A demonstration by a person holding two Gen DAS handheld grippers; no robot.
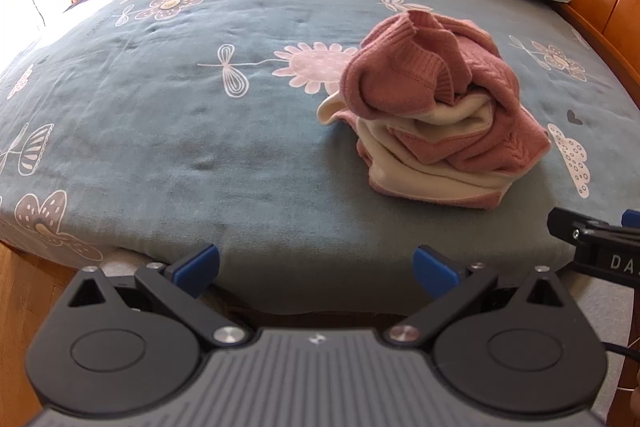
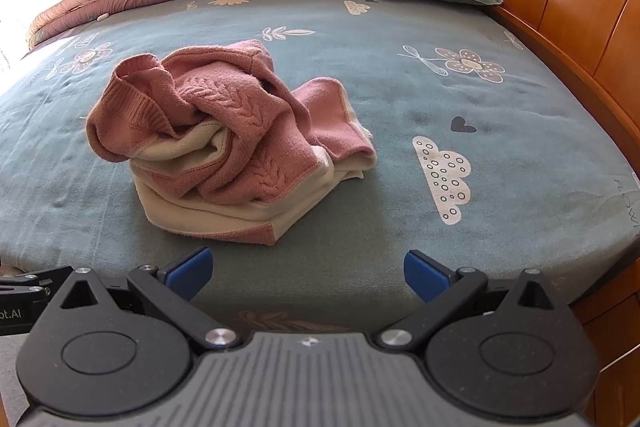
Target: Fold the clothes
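We hold the left gripper [image 1: 316,269] and right gripper [image 2: 307,273] with jaws wide, both empty. The sweater [image 2: 224,143] lies crumpled on the bed [image 2: 400,99], apart from both.

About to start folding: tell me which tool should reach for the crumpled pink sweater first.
Right, probably. The pink sweater lies almost straight ahead of the right tool, just left of centre. From the left tool it sits well off to the right. Both tools are open and empty.
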